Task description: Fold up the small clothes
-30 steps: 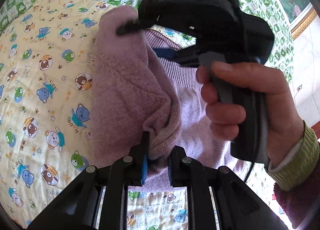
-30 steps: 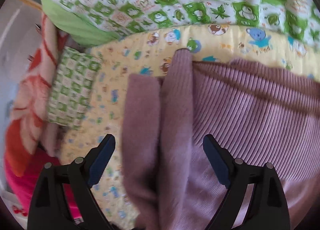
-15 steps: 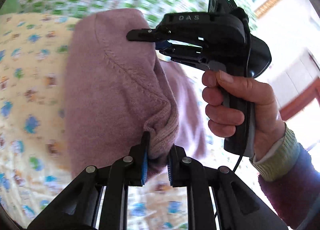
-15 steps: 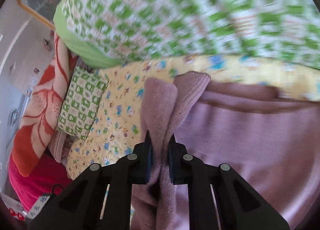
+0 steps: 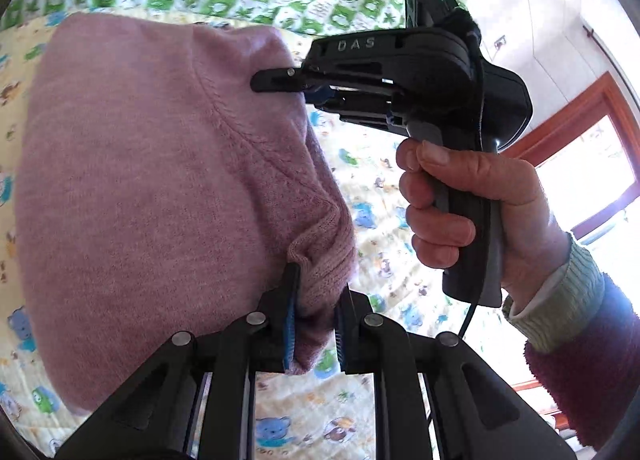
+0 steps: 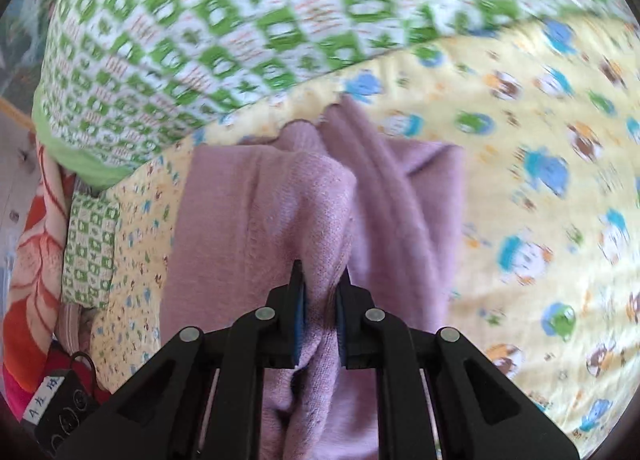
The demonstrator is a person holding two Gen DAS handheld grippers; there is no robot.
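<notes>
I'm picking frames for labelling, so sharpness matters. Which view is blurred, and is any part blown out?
Right wrist view: the green checked quilt and yellow cartoon sheet are smeared by motion, while the pink sweater near the fingers stays fairly crisp. Left wrist view: mostly sharp, but the window behind the hand is blown out white.
</notes>
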